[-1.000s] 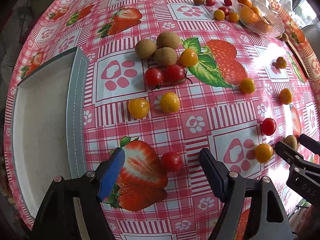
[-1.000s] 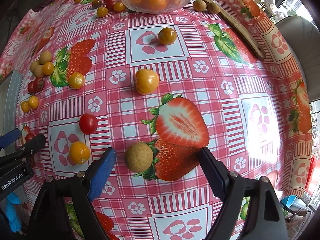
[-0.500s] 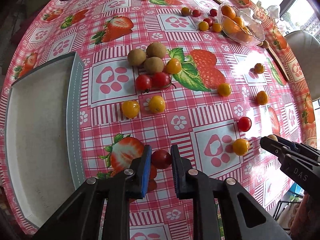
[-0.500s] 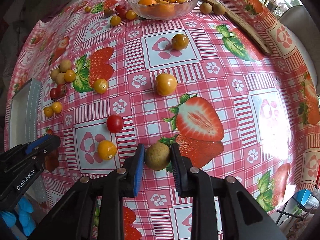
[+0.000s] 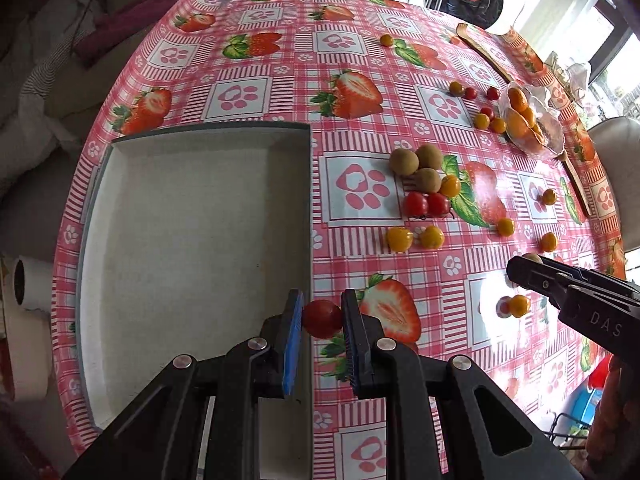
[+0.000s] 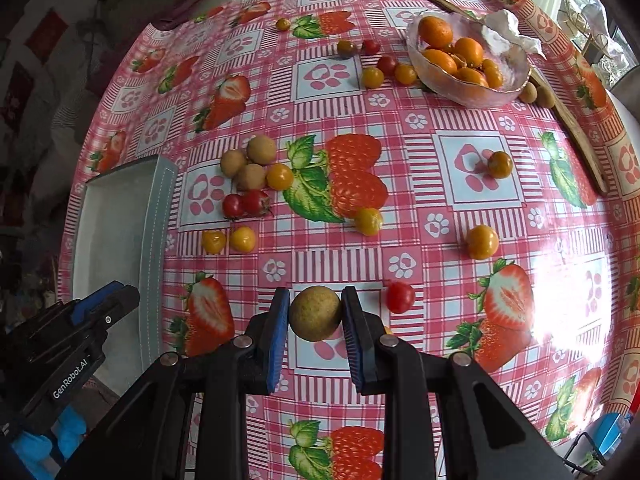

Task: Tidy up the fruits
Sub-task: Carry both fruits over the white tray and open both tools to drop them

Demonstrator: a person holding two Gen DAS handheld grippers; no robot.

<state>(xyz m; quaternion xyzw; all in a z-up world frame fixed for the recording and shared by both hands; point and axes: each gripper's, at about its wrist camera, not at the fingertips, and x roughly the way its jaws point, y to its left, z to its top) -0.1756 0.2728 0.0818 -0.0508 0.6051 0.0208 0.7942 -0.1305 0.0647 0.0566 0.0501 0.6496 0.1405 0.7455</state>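
My left gripper [image 5: 320, 316] is shut on a red cherry tomato [image 5: 322, 318] and holds it in the air over the right rim of the grey tray [image 5: 192, 216]. My right gripper [image 6: 316, 314] is shut on a brown longan [image 6: 315, 313], lifted above the tablecloth; it also shows at the right of the left wrist view [image 5: 528, 270]. Loose on the cloth lie three longans [image 5: 416, 164], two red tomatoes [image 5: 426, 204] and two yellow tomatoes [image 5: 414, 238]. The tray looks empty.
A glass bowl of oranges [image 6: 466, 60] stands at the far right with small tomatoes [image 6: 384, 70] beside it. More tomatoes [image 6: 482, 242] are scattered on the right half. A wooden strip [image 6: 576, 128] lies along the far edge. A paper roll [image 5: 24, 292] is left of the table.
Both grippers closed on their fruit and lifted it off the cloth. The left one carried the red tomato left to the tray's rim; the right one raised the longan and moved left.
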